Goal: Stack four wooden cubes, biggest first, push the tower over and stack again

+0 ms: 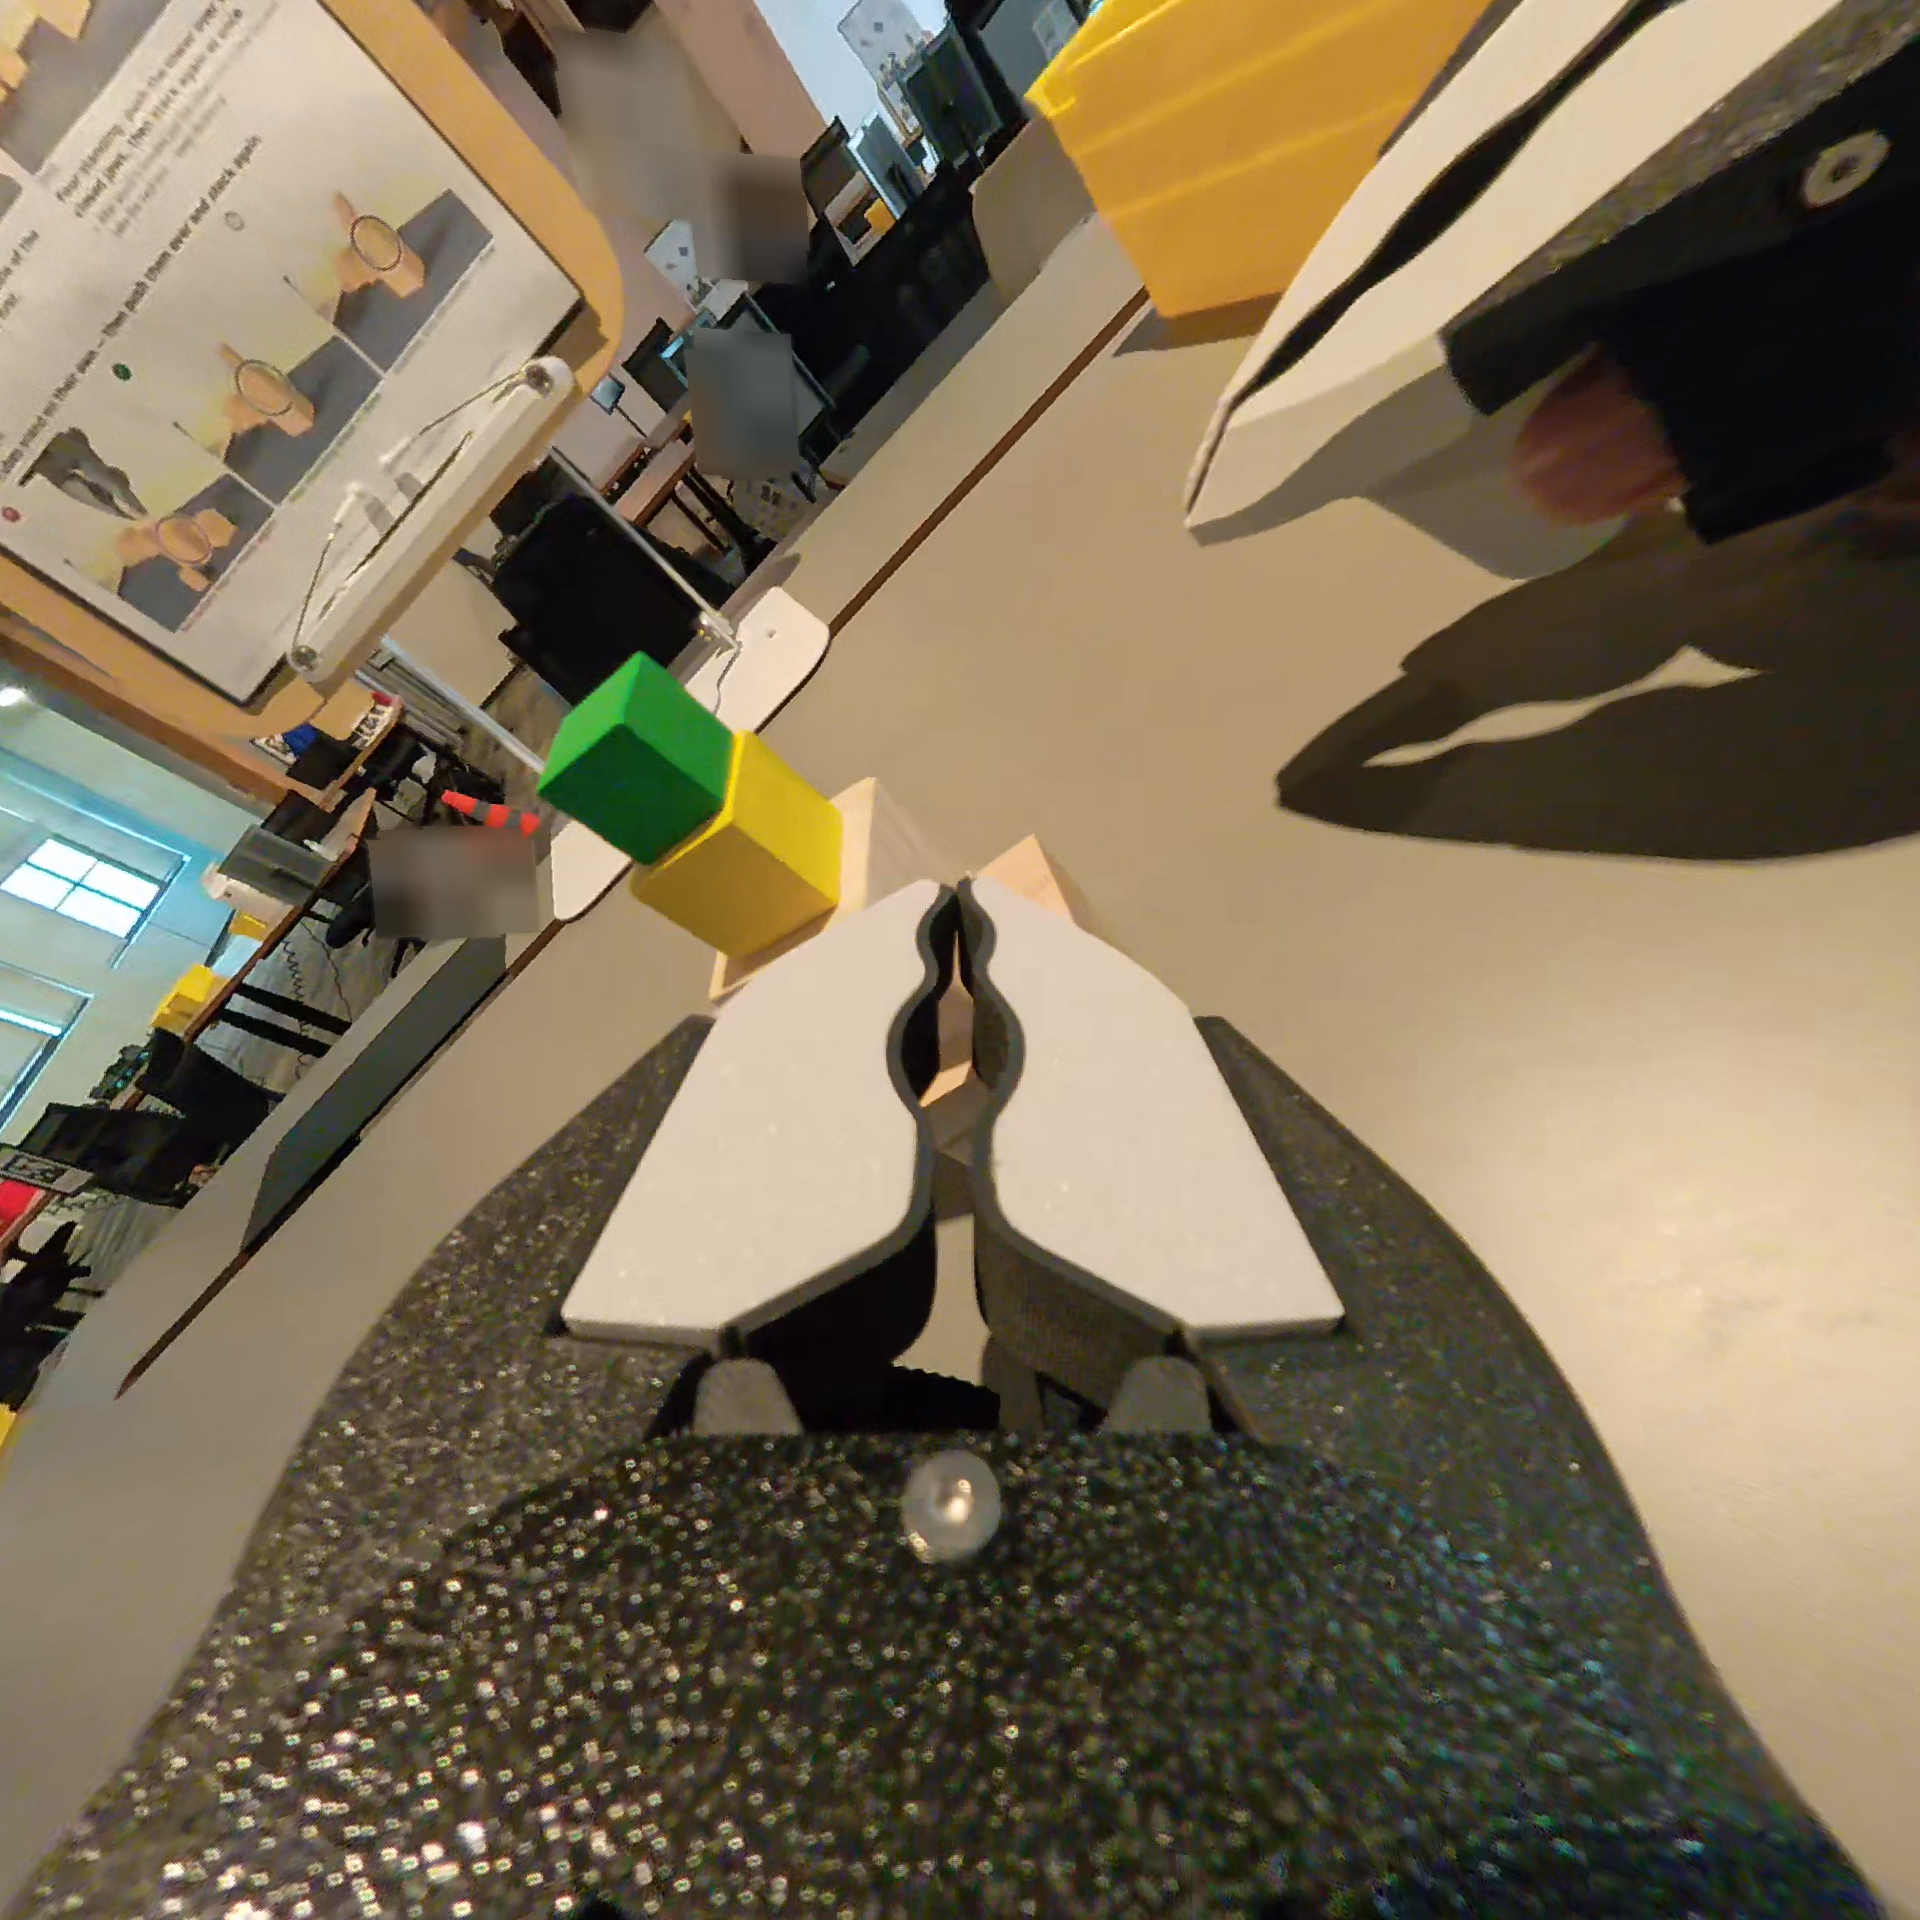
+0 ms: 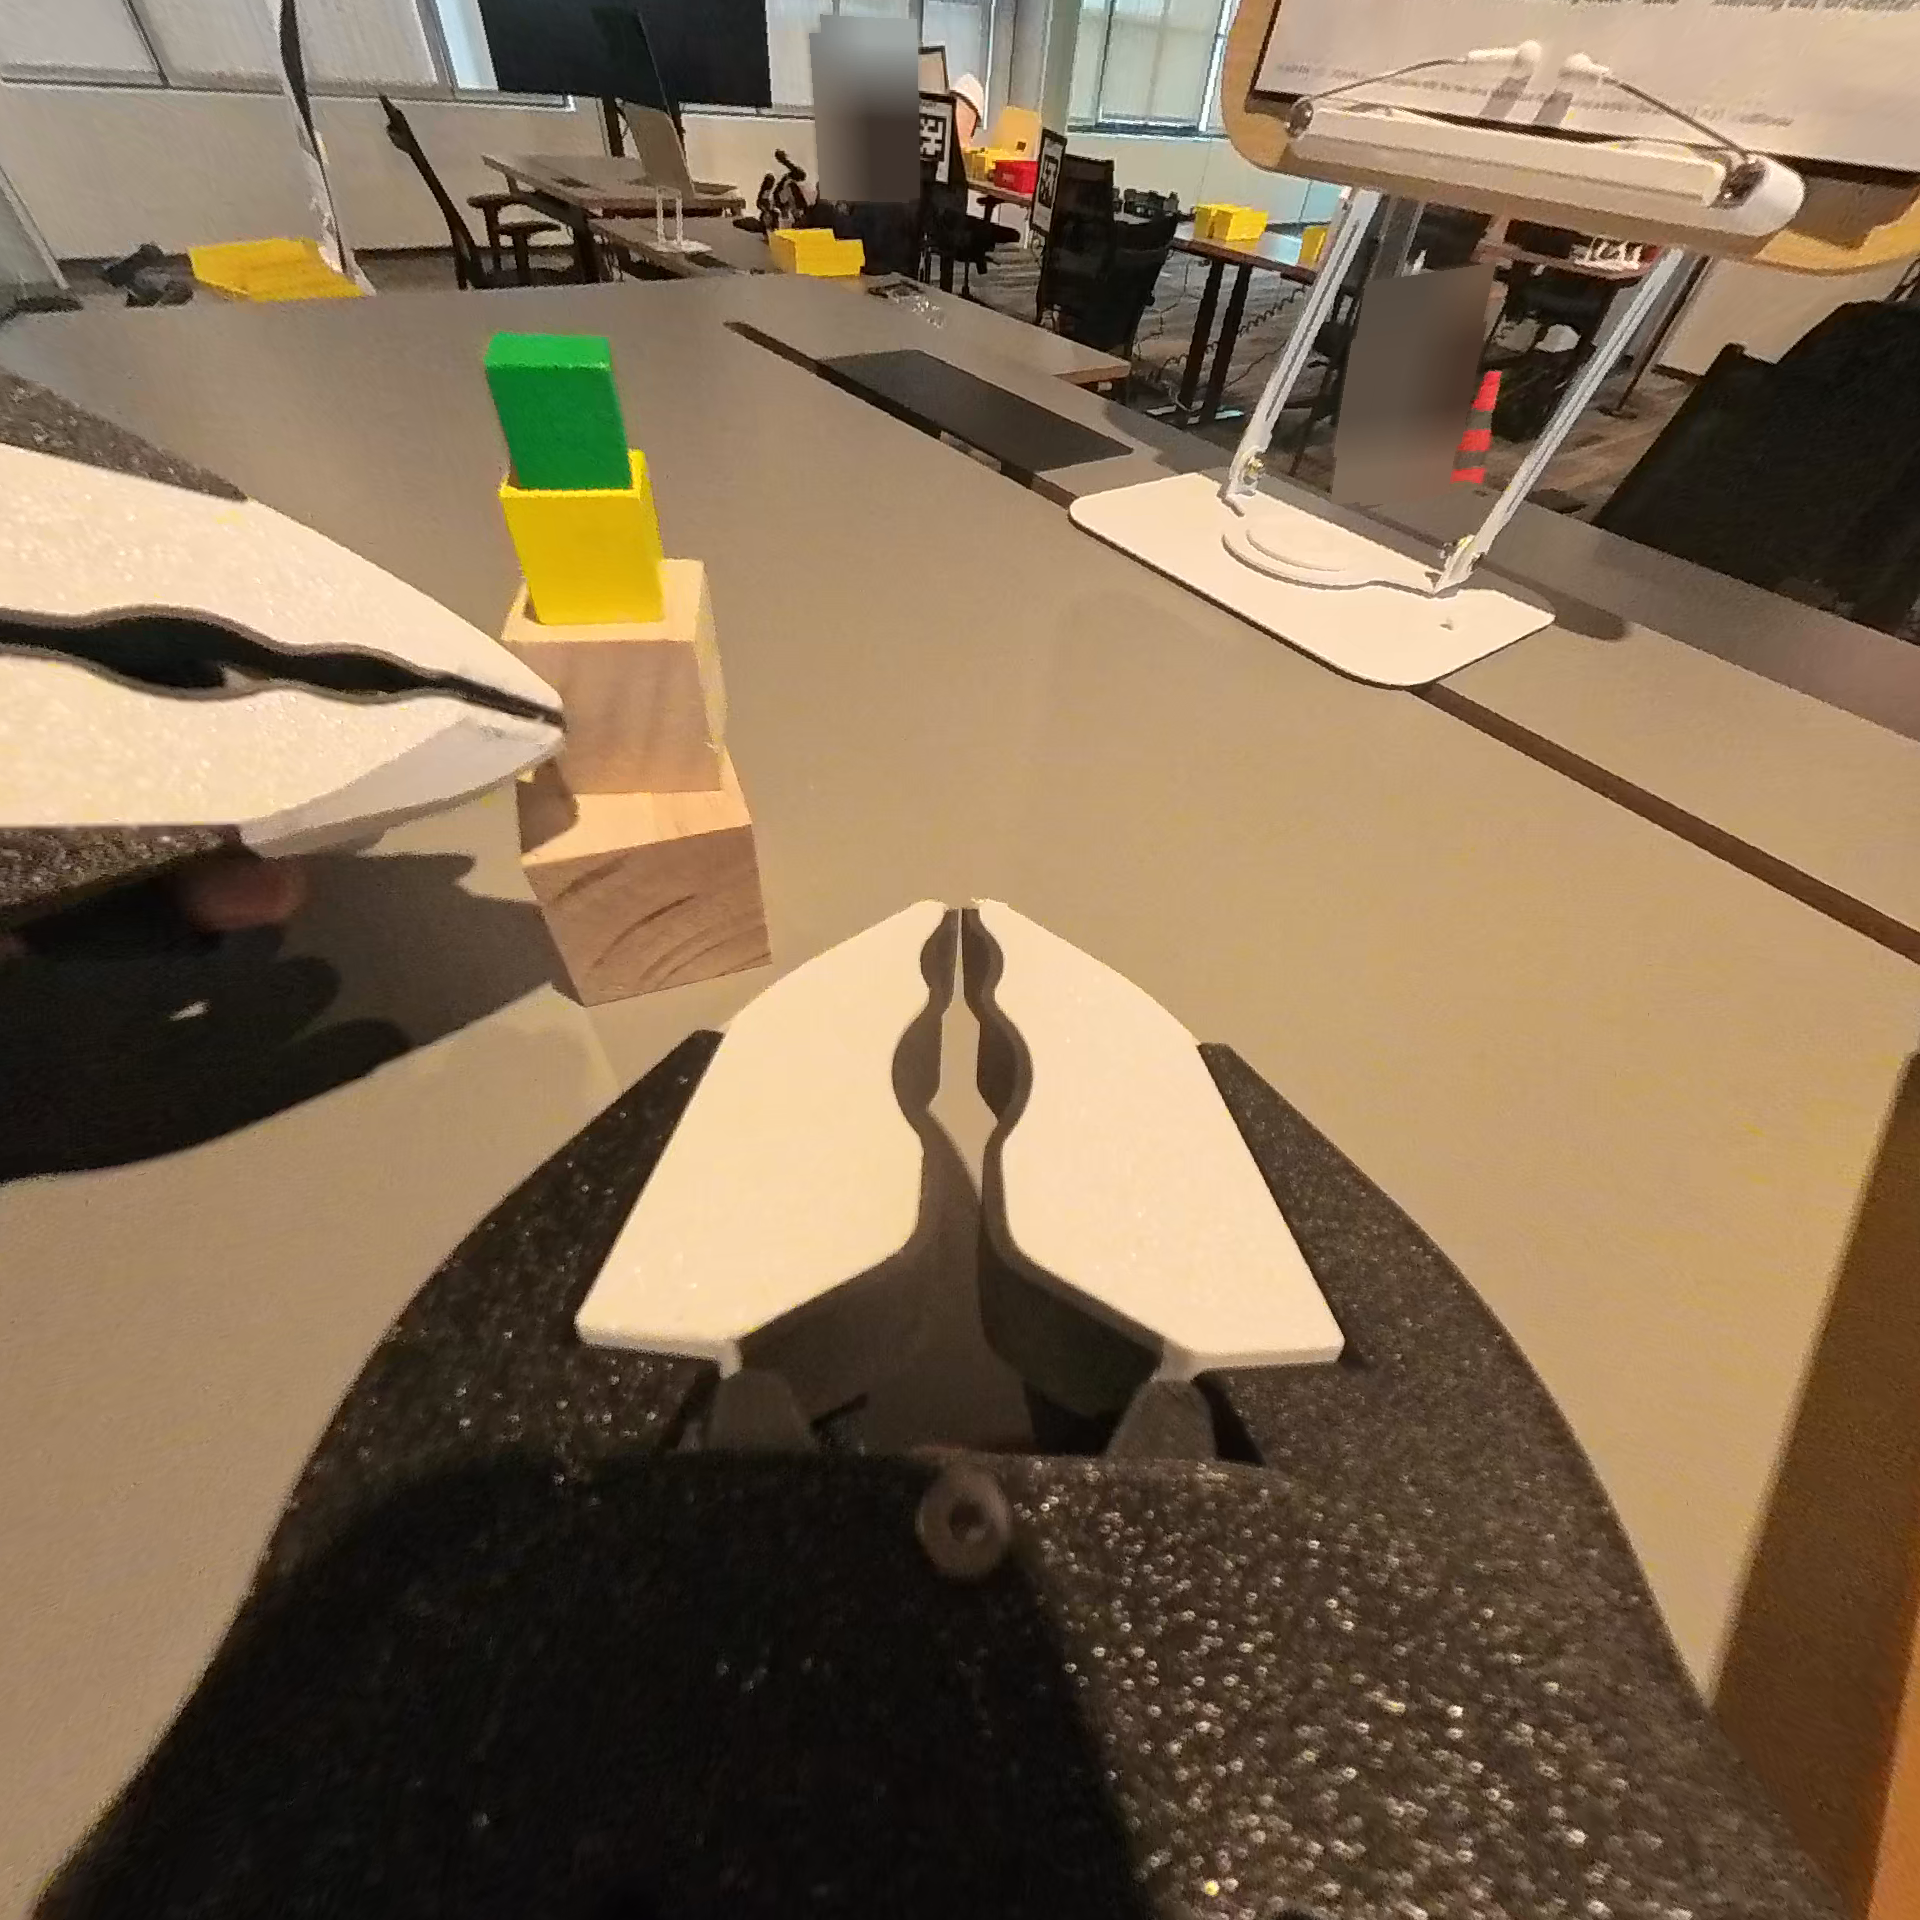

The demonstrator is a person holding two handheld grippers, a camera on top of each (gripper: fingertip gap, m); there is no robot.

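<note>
The left tongs, closed on nothing, press their tip against a 4-cube tower on the grey counter: green cube atop yellow cube, then 2 bare wooden cubes. Right of the tower, the right tongs hover, also closed and empty.

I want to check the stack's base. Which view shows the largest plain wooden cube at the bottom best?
The right wrist view: the largest plain wooden cube shows two full faces, resting on the grey table. In the left wrist view, the shut left gripper hides most of it, leaving only slivers.
</note>
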